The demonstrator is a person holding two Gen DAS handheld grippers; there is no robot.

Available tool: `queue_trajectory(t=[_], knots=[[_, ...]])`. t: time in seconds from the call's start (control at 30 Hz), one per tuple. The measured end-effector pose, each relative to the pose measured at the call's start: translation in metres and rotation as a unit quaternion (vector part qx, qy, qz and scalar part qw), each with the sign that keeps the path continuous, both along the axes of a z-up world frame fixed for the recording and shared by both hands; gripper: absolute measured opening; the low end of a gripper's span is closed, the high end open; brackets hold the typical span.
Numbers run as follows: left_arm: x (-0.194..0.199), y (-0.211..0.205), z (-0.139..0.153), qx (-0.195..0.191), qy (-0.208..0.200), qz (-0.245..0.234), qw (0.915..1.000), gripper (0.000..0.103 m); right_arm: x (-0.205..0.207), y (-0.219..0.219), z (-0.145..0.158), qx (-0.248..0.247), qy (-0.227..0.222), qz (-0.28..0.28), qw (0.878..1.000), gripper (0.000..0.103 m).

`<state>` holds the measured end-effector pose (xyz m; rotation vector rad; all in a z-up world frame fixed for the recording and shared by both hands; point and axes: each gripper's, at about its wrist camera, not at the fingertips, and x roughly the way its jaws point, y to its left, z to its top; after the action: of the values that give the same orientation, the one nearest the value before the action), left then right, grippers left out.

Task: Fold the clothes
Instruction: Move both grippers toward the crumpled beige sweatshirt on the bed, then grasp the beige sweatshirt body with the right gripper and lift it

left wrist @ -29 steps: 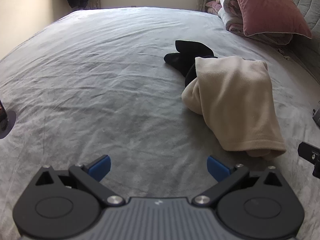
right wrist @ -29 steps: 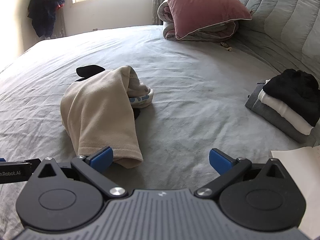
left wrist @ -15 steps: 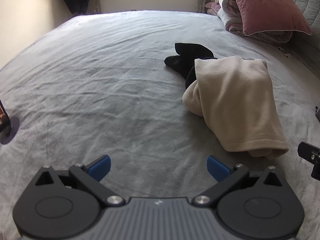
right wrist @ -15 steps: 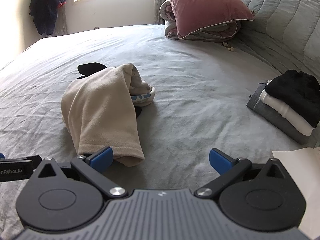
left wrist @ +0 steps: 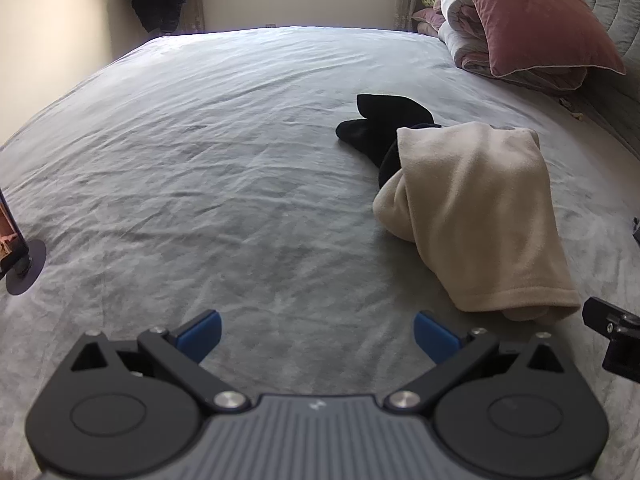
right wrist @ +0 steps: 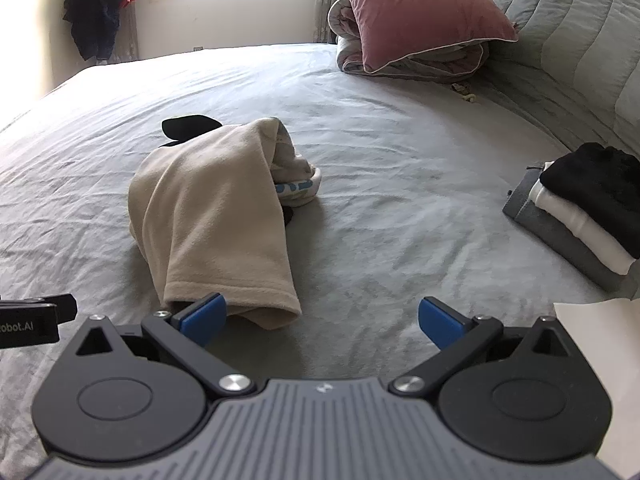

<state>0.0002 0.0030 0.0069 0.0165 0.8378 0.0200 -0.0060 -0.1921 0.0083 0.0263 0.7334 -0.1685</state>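
A cream fleece garment lies heaped on the grey bed over a black garment and a white piece with blue print. My left gripper hovers open over bare sheet, left of the fleece hem. My right gripper is open too, its left finger just in front of the fleece hem; nothing sits between the fingers. Each gripper's edge shows in the other view, the right gripper and the left gripper.
A folded stack of grey, white and black clothes sits at the right by the quilted headboard. A pink pillow on rolled bedding lies at the far end. Dark clothes hang by the window. A white sheet of paper lies near right. A stand is at the left edge.
Both views have tilted up a little, showing more of the window and far wall; the cream fleece sits lower in frame. Both grippers stay open.
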Motion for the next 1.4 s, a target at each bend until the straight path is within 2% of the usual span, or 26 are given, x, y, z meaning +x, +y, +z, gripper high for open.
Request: queue_trajectory(t=[0.2,0.37,0.47,0.57,0.67,0.73,0.93,1.17,1.4], knots=[[0.004,0.002,0.005,0.010,0.001,0.003,0.9999,0.103,0.006,0.004,0.000,0.014,0.001,0.004,1.000,0.103],[0.015,-0.002,0.018,0.038,-0.003,-0.004,0.9993,0.103,0.016,0.007,-0.001,0.013,0.002,0.018,1.000,0.103],[0.021,-0.002,0.020,0.054,-0.011,-0.009,0.9985,0.103,0.023,0.007,0.000,0.029,0.007,0.025,0.999,0.103],[0.030,0.005,0.008,0.037,-0.018,0.001,0.9992,0.103,0.029,0.007,0.000,0.050,0.008,0.041,0.998,0.103],[0.042,0.008,-0.014,0.024,0.018,0.012,0.9995,0.103,0.038,0.009,-0.005,0.062,0.017,0.058,0.996,0.103],[0.049,0.008,-0.025,0.017,0.048,-0.007,0.9987,0.103,0.045,0.011,-0.009,0.065,0.028,0.068,0.995,0.103],[0.059,0.012,-0.049,0.019,0.077,-0.014,0.9968,0.103,0.067,0.012,-0.023,0.054,0.049,0.075,0.995,0.103],[0.047,0.014,-0.054,0.017,0.044,-0.043,0.9980,0.103,0.088,0.013,-0.047,0.077,0.089,0.067,0.991,0.103],[0.044,0.015,-0.055,0.018,0.026,-0.040,0.9987,0.103,0.089,0.012,-0.053,0.080,0.104,0.070,0.989,0.103]])
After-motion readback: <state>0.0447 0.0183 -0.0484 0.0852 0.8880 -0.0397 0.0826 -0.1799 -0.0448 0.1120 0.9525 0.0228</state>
